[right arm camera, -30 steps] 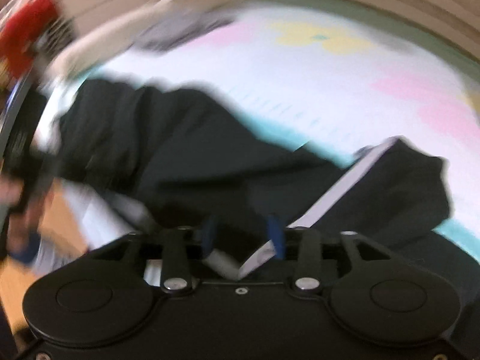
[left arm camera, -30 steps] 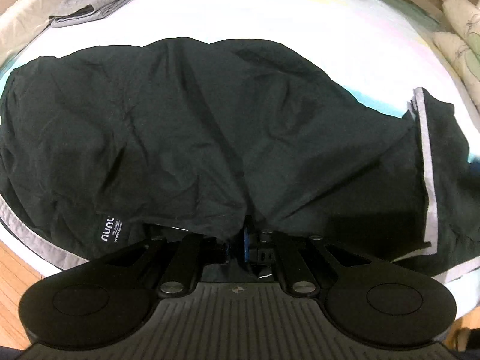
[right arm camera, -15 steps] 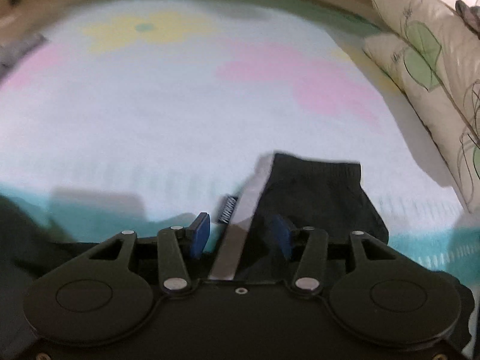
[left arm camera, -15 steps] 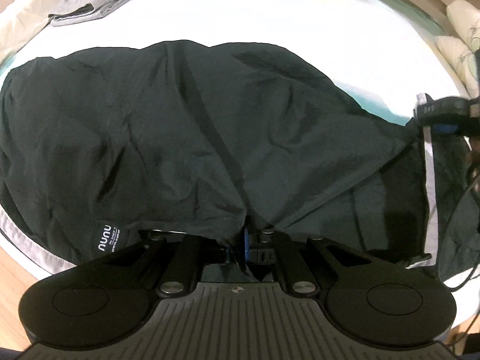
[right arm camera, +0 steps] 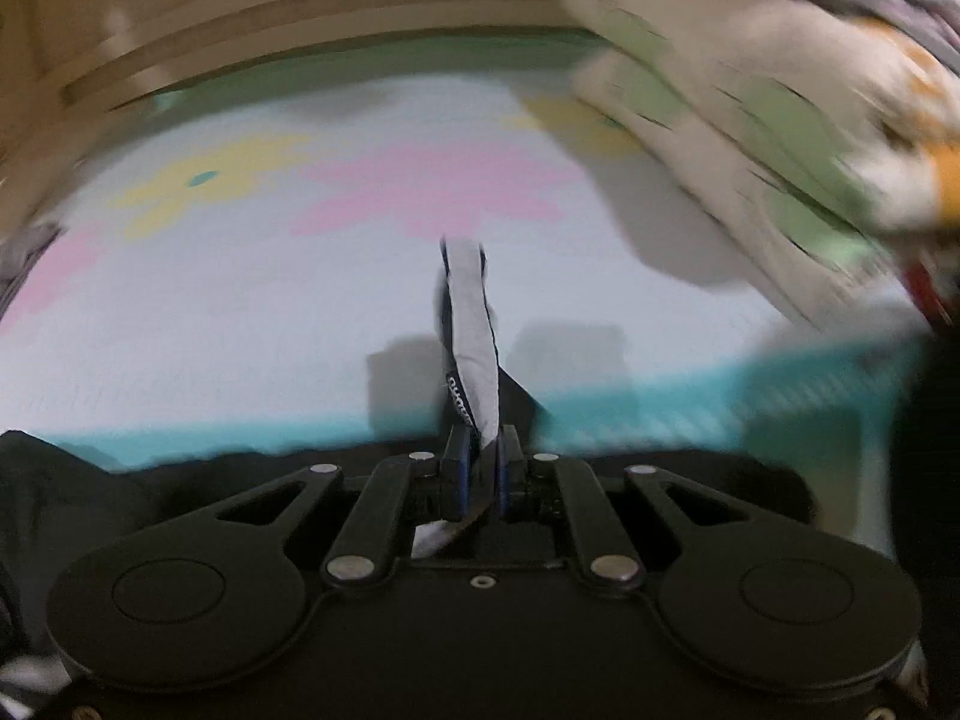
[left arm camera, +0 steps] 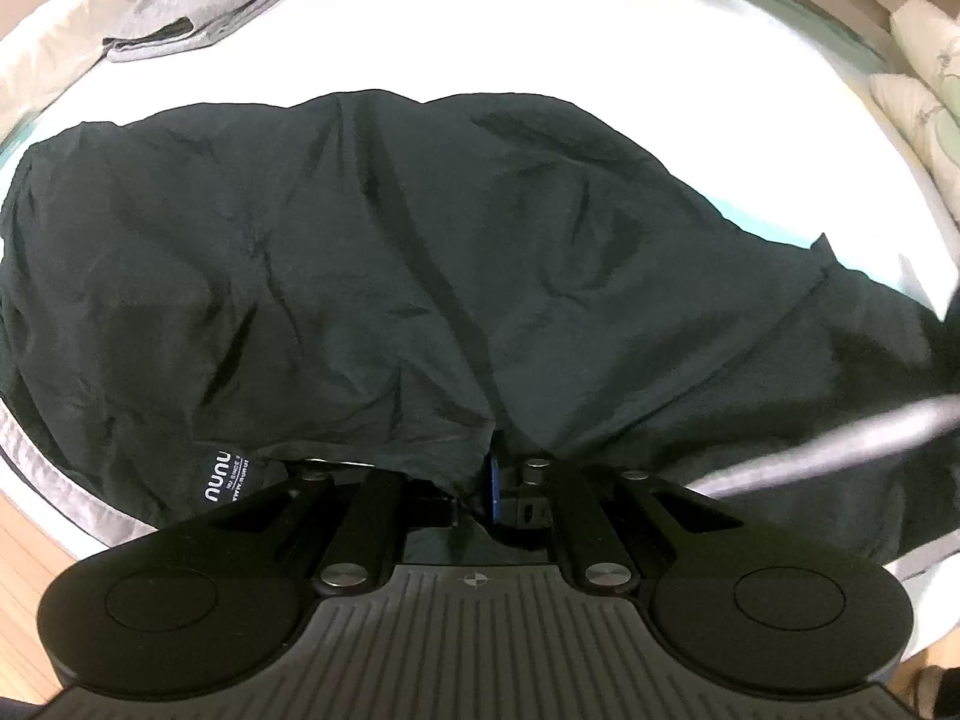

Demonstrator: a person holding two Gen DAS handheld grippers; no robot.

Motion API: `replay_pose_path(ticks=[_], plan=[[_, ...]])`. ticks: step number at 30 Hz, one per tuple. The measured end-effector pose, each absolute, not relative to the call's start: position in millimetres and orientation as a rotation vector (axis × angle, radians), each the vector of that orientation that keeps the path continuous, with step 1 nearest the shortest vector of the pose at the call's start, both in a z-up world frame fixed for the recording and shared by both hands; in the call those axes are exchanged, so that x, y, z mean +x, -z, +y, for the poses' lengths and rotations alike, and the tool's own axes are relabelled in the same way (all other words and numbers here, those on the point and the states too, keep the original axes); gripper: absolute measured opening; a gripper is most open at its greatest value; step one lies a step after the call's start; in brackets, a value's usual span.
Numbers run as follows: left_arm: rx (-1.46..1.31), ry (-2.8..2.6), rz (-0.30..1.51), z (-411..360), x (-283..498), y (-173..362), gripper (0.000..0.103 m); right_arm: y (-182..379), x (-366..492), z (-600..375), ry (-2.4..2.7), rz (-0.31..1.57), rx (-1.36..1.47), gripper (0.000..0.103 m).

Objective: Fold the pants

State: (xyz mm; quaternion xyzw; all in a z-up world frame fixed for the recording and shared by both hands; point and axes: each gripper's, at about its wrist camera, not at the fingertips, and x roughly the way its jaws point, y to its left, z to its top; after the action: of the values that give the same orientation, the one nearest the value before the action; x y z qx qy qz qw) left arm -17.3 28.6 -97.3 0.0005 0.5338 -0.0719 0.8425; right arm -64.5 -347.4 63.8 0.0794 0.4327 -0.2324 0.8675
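Note:
Black pants (left arm camera: 372, 276) with a grey side stripe lie spread across the bed, a white brand label at their near left edge. My left gripper (left arm camera: 489, 480) is shut on a bunched fold of the black fabric at the near edge. In the left wrist view the striped leg end (left arm camera: 840, 432) at the right is blurred. In the right wrist view my right gripper (right arm camera: 483, 474) is closing its jaws on that grey-striped edge (right arm camera: 471, 330). The blue pads pinch the cloth, which stands up between them above the sheet.
The bed sheet (right arm camera: 240, 276) is pale with pink and yellow flowers and a teal band. A folded grey garment (left arm camera: 204, 6) lies at the far left. Floral pillows (right arm camera: 750, 120) are stacked at the right. Wooden floor (left arm camera: 24, 546) shows past the near left edge.
My right gripper swung over to the striped leg end, rolled, and its jaws came together on the grey stripe, lifting it. The left gripper kept its hold and stayed in place.

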Motion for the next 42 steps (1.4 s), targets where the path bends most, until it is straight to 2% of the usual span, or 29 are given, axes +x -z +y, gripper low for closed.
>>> replay_pose_path(ticks=[6, 11, 12, 13, 19, 20, 21, 22, 23, 31, 38, 42], plan=[[0.034, 0.159, 1.112, 23, -24, 100, 0.011, -22, -113, -385, 0.528, 1.069, 0.356, 0.015], [0.023, 0.164, 1.119, 24, -25, 98, 0.011, -13, -135, -399, 0.524, 1.088, 0.494, 0.036], [0.018, 0.164, 1.122, 25, -24, 98, 0.011, -16, -139, -404, 0.528, 1.059, 0.532, 0.049], [0.014, 0.164, 1.124, 27, -24, 97, 0.011, -20, -143, -408, 0.546, 1.029, 0.559, 0.057], [0.022, 0.168, 1.125, 27, -22, 96, 0.011, -23, -149, -417, 0.618, 0.966, 0.611, 0.058], [0.022, 0.168, 1.126, 27, -21, 96, 0.011, -20, -149, -417, 0.619, 0.967, 0.617, 0.057], [0.023, 0.167, 1.126, 27, -21, 96, 0.011, -15, -143, -421, 0.619, 0.971, 0.618, 0.048], [0.023, 0.168, 1.126, 27, -22, 96, 0.01, -14, -141, -421, 0.617, 0.975, 0.613, 0.017], [0.021, 0.171, 1.125, 27, -22, 96, 0.01, -13, -140, -419, 0.622, 0.984, 0.592, 0.009], [0.002, 0.245, 1.128, 23, -37, 88, 0.009, -45, -154, -413, 0.654, 0.912, 0.461, 0.009], [0.019, 0.253, 1.163, 20, -35, 96, 0.011, -25, -154, -412, 0.713, 1.041, 0.412, 0.009], [0.048, 0.26, 1.157, 18, -37, 97, 0.012, -25, -152, -411, 0.718, 1.054, 0.392, 0.01]])
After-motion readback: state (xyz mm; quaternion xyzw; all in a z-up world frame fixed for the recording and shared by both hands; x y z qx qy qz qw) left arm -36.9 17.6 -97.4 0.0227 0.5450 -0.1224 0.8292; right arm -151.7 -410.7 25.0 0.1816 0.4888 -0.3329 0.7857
